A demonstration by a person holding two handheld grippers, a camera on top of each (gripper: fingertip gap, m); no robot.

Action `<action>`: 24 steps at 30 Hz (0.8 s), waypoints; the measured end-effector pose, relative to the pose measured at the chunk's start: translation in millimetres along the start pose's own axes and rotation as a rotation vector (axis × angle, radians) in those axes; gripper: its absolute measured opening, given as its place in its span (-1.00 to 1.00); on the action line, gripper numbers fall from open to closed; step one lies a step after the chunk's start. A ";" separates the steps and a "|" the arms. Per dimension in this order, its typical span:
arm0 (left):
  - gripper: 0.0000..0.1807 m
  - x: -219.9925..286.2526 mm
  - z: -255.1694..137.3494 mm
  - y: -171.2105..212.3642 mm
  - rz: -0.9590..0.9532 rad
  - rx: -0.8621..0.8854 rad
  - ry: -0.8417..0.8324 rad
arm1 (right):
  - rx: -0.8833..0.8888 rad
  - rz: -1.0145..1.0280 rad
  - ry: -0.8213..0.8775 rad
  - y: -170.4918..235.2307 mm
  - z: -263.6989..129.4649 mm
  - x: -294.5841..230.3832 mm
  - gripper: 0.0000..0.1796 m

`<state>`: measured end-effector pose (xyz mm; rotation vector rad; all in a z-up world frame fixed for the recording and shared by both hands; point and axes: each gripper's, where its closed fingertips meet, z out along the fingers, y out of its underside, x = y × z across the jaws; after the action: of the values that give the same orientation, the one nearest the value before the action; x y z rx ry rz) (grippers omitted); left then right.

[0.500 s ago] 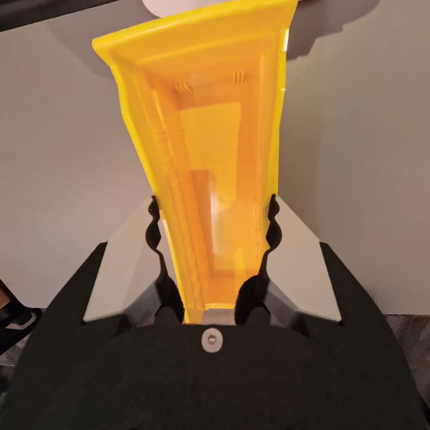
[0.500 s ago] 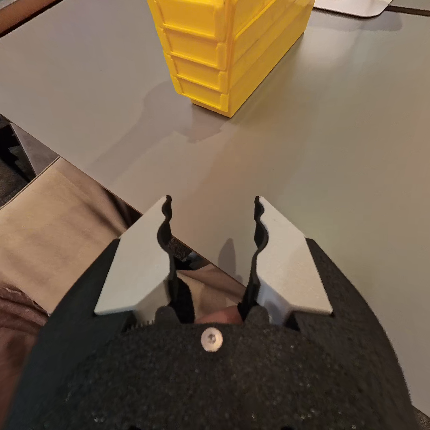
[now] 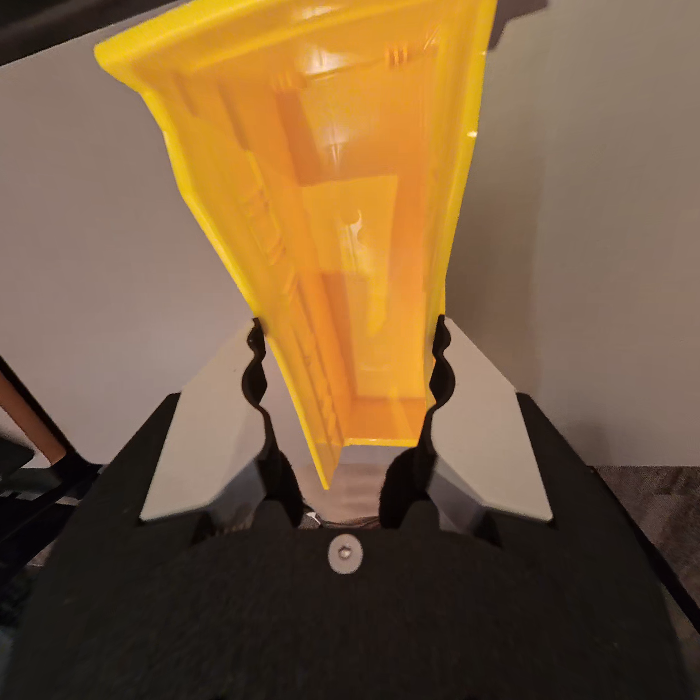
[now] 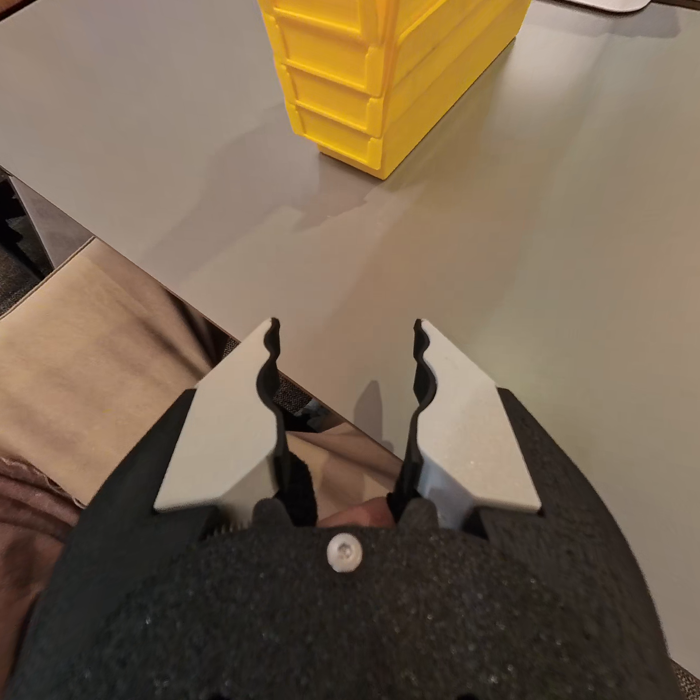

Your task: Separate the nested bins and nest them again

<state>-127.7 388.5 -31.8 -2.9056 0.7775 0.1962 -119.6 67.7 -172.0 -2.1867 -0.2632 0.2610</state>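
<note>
Grey tabletop (image 4: 530, 303) is stretching out under both my claws. My left gripper (image 3: 346, 329) is clenching a single yellow bin (image 3: 341, 227) between its fingers, the bin's open inside facing me and running away from the fingertips. My right gripper (image 4: 346, 329) is hanging released over the table's near edge, well apart from the stack of nested yellow bins (image 4: 378, 83) standing ahead of it.
</note>
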 end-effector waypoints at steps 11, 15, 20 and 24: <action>-0.05 -5.8 -71.0 40.8 0.044 0.047 -0.018 | 0.053 0.001 0.008 -9.9 -5.0 -1.7 -0.21; -0.05 -7.4 -100.6 56.0 0.060 0.087 -0.002 | 0.048 0.011 -0.001 -8.9 -3.5 -2.0 -0.22; -0.05 -47.0 -134.9 63.8 0.047 0.143 -0.024 | 0.070 0.020 -0.026 -15.6 -1.3 -7.8 -0.22; -0.05 -103.5 -134.4 62.9 0.041 0.138 -0.092 | 0.076 0.102 -0.123 -21.8 11.9 -24.1 -0.23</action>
<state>-235.9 363.8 111.1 -2.7326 0.8020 0.2667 -148.0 82.6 -159.0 -2.1147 -0.2068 0.4565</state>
